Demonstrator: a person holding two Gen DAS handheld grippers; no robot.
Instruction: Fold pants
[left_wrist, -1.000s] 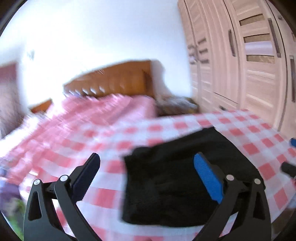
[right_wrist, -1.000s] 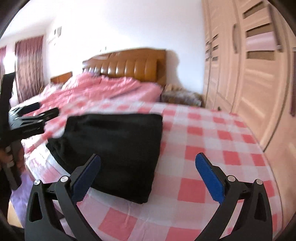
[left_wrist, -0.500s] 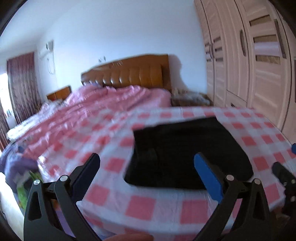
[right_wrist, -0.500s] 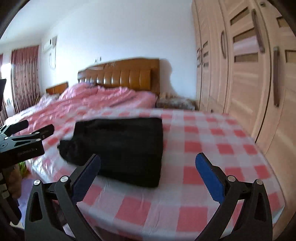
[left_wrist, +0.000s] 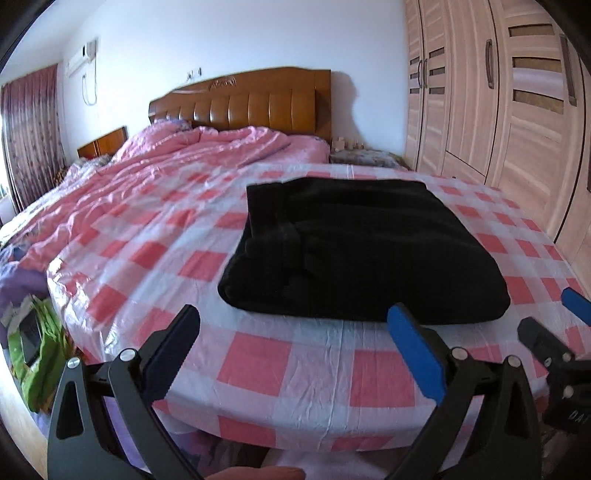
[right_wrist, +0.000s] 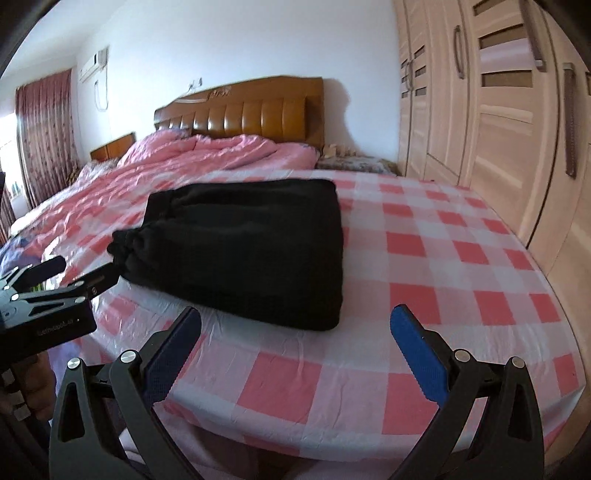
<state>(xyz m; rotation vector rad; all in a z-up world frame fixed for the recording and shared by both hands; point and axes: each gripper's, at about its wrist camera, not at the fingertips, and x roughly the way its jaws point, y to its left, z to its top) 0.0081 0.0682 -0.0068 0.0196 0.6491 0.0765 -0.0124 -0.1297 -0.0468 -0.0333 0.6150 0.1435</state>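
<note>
1. Both grippers have drawn back from the bed since a second ago; the pants (left_wrist: 364, 251) now sit further ahead in each view, clear of the fingers
2. Left gripper (left_wrist: 295, 350): jaws spread wide, holding nothing, hovering off the near edge of the bed (left_wrist: 258, 354)
3. Right gripper (right_wrist: 295, 350): jaws likewise spread and empty, well apart from the cloth
4. Pants lie as a compact black bundle on the checked sheet, nearer the wardrobe (right_wrist: 480, 110) side than the pink quilt (left_wrist: 192, 158); folding looks finished, or close to it
5. One end looks bunched and lumpy in the right wrist view, so the stack is not quite flat
6. Risk: thick, soft fabric may spring open at that bunched end if left unpressed
7. Risk: any re-grip by one layer only could drag the top fold off and undo the bundle
</note>
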